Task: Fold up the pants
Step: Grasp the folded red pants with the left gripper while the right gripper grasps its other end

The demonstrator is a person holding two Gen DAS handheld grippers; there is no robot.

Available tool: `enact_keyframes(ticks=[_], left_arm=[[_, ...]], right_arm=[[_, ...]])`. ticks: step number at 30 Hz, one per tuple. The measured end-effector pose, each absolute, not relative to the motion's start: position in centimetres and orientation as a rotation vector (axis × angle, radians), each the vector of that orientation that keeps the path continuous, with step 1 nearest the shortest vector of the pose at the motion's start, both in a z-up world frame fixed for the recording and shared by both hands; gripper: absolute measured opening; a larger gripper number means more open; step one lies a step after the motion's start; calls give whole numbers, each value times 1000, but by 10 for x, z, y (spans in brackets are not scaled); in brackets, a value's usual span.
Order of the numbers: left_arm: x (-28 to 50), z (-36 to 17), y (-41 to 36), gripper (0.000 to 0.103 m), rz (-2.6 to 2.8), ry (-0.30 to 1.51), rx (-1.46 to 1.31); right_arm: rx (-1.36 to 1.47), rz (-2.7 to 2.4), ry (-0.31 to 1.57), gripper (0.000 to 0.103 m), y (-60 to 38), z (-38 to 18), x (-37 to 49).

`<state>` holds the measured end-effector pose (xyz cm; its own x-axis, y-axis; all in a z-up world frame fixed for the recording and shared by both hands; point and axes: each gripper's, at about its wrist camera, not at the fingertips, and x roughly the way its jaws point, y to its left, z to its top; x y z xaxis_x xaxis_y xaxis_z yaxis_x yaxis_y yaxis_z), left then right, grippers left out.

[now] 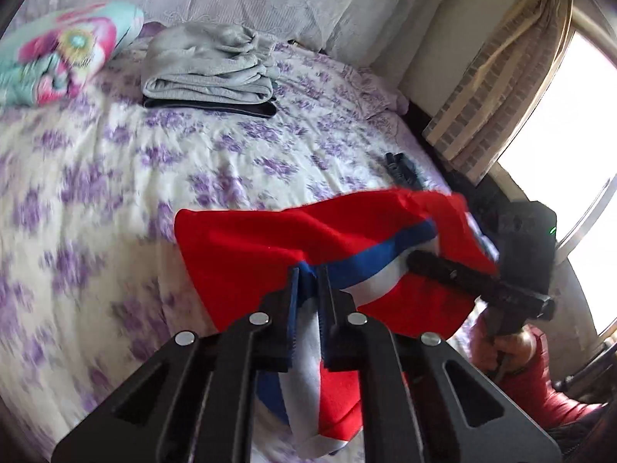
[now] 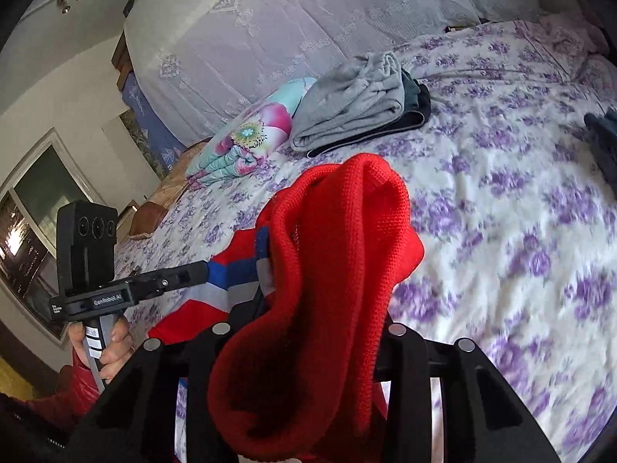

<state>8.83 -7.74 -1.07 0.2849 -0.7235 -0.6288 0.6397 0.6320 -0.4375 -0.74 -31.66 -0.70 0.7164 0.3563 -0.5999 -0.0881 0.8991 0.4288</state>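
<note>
The red pants (image 1: 250, 254) with a blue and white stripe hang above the bed, stretched between both grippers. My left gripper (image 1: 308, 274) is shut on the blue and white stripe; it also shows in the right wrist view (image 2: 204, 268) pinching the same stripe. My right gripper (image 1: 414, 260) comes in from the right and is shut on the pants near the stripe. In the right wrist view the red knit cloth (image 2: 331, 270) drapes over that gripper and hides its fingertips.
A bed (image 1: 96, 200) with a purple-flowered sheet lies below. A stack of folded grey and dark clothes (image 1: 208, 69) sits at the far side beside a flowered pillow (image 1: 65, 50). A dark object (image 1: 403, 168) lies near the bed's right edge. A window and curtain (image 1: 501, 77) are at right.
</note>
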Motion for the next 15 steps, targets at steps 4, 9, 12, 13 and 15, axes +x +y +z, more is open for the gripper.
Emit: enact_keyframes(ticks=[4, 9, 12, 13, 15], left_arm=[[114, -50, -65, 21, -883, 1072, -206], [107, -75, -63, 43, -956, 1138, -303], [103, -79, -70, 59, -969, 1155, -324], [103, -78, -70, 69, -983, 1161, -342], [103, -79, -70, 79, -1015, 1185, -391]], right_arm=[[412, 244, 793, 39, -325, -19, 10], [548, 237, 847, 40, -351, -51, 8], [652, 239, 882, 58, -363, -69, 6], [704, 242, 911, 70, -367, -77, 8], [752, 282, 924, 71, -373, -82, 8]])
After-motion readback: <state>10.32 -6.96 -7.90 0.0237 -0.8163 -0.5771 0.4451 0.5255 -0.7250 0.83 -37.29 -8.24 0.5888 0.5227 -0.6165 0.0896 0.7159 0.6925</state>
